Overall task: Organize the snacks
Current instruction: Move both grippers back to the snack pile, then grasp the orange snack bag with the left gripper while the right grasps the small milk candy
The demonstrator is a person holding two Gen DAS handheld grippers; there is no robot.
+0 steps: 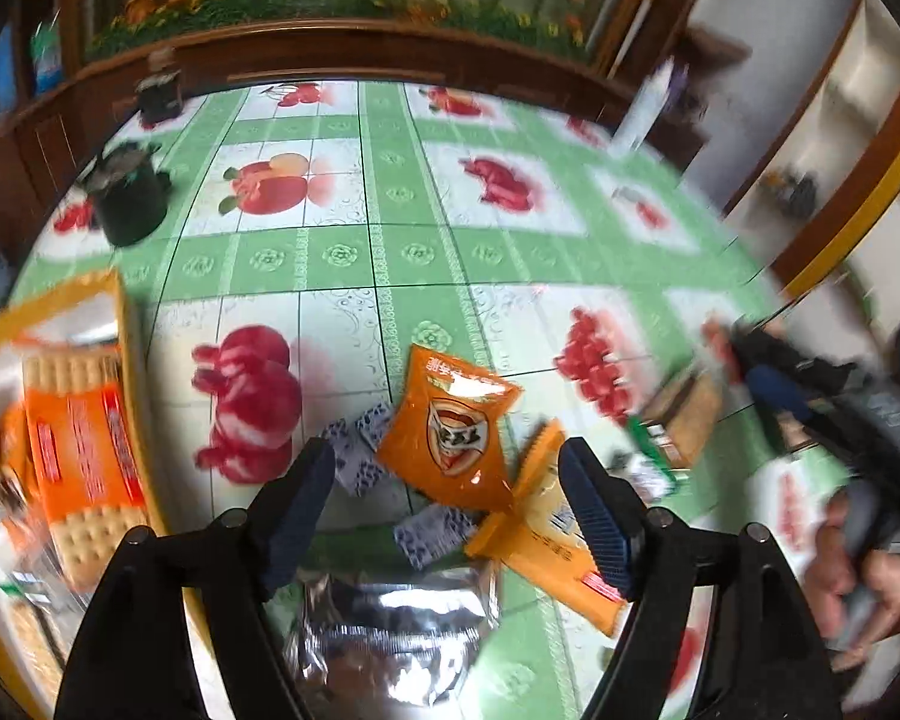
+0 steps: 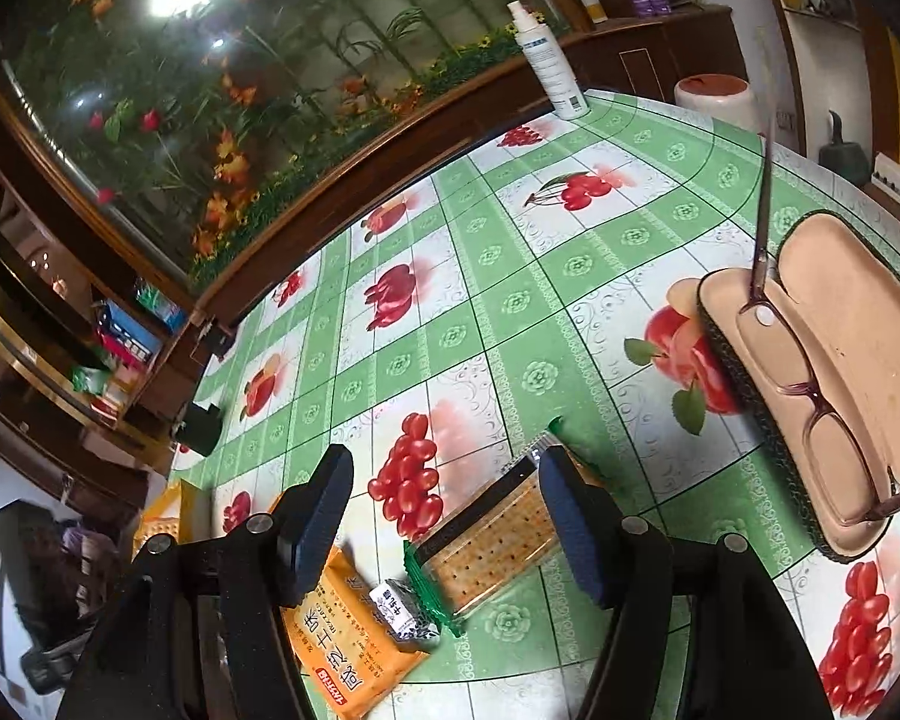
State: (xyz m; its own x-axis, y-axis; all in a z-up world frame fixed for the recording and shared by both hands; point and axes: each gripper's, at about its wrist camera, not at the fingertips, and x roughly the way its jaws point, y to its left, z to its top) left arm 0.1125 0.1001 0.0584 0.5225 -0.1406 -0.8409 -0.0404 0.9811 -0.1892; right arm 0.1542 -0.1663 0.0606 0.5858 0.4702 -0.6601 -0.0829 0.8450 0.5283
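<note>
In the left wrist view my left gripper is open and empty above a heap of snacks: an orange pouch, an orange wafer packet, small blue-white candies and a silver foil bag. A yellow box at the left holds cracker packs. My right gripper is open and empty above a clear cracker pack with green ends. Beside the pack lie an orange packet and a small candy. The right gripper also shows blurred in the left wrist view.
The table has a green fruit-print cloth. An open glasses case with glasses lies at the right. A white spray bottle stands at the far edge. A dark cup and a jar stand at the far left.
</note>
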